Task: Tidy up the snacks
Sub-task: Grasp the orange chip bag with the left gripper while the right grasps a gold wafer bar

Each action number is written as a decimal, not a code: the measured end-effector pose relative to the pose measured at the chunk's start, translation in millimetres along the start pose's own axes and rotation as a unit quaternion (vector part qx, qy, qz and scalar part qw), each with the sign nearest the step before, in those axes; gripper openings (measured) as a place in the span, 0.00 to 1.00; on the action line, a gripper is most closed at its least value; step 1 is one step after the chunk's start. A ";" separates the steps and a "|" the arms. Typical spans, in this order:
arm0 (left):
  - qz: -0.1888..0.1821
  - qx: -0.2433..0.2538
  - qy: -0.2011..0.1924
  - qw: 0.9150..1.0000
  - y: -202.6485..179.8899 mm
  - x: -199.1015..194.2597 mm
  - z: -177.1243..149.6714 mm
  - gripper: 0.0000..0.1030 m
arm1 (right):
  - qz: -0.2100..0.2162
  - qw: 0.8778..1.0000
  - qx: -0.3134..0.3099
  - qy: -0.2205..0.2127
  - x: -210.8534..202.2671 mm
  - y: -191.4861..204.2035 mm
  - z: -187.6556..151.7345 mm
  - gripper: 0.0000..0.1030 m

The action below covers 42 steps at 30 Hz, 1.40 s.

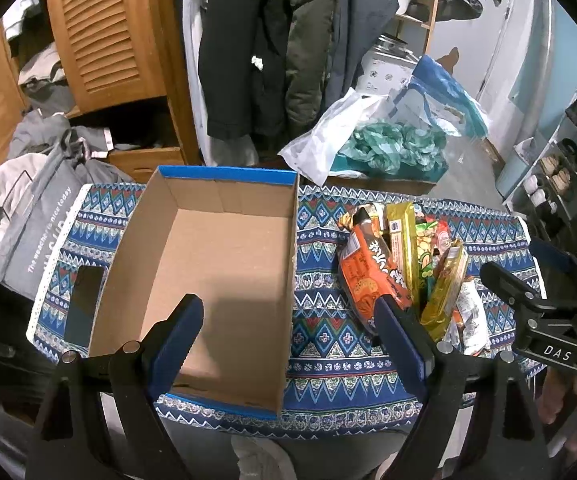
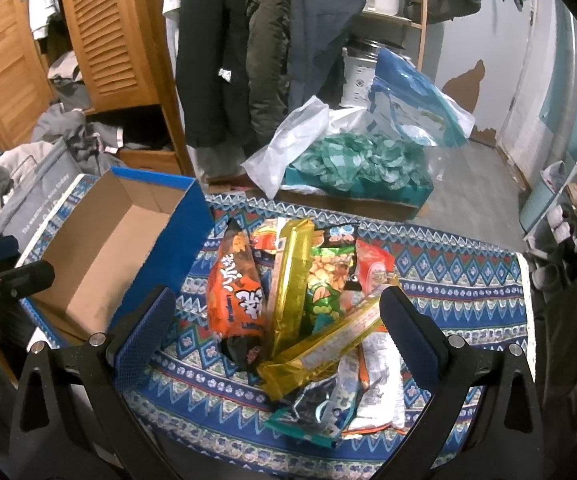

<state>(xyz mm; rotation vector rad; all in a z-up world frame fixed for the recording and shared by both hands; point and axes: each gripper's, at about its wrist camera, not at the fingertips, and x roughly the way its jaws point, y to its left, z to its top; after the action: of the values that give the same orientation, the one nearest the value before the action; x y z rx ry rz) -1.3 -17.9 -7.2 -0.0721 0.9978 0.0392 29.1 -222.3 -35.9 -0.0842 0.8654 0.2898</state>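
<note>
An empty cardboard box (image 1: 224, 264) with blue outer sides sits on the patterned tablecloth (image 1: 324, 344); it also shows at the left of the right wrist view (image 2: 100, 256). A pile of snack packets lies right of it: an orange packet (image 2: 236, 292), two gold packets (image 2: 292, 276), a green one (image 2: 328, 280) and white ones (image 2: 380, 392). My left gripper (image 1: 288, 312) is open and empty above the box's right wall. My right gripper (image 2: 276, 308) is open and empty above the pile, which also shows in the left wrist view (image 1: 404, 268).
A black phone (image 1: 84, 304) lies on the cloth left of the box. A grey bag (image 1: 28, 220) sits at the table's left. Hanging coats (image 1: 268, 40), a wooden wardrobe (image 1: 100, 32), a box of green tissue (image 1: 392, 148) and a shoe rack (image 1: 564, 160) stand behind.
</note>
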 end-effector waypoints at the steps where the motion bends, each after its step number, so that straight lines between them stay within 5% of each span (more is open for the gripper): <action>1: 0.001 0.000 0.002 1.000 -0.1 2.7 0.1 0.86 | -0.002 1.000 0.001 0.003 1.6 -2.7 -1.3 0.98; 18: -0.012 -0.001 0.089 0.996 -26.4 64.2 1.5 0.86 | -0.038 0.994 0.078 0.060 37.2 -55.6 -10.4 0.98; 42: -0.045 -0.065 0.191 0.978 -60.1 162.6 12.5 0.86 | -0.023 0.964 0.194 0.178 138.2 -98.2 -45.1 0.87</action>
<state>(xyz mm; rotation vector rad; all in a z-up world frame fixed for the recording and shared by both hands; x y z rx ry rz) 101.2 -76.8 -134.6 -0.2518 1.3753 0.0067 108.4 -294.9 -174.5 0.2150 1.2628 0.0558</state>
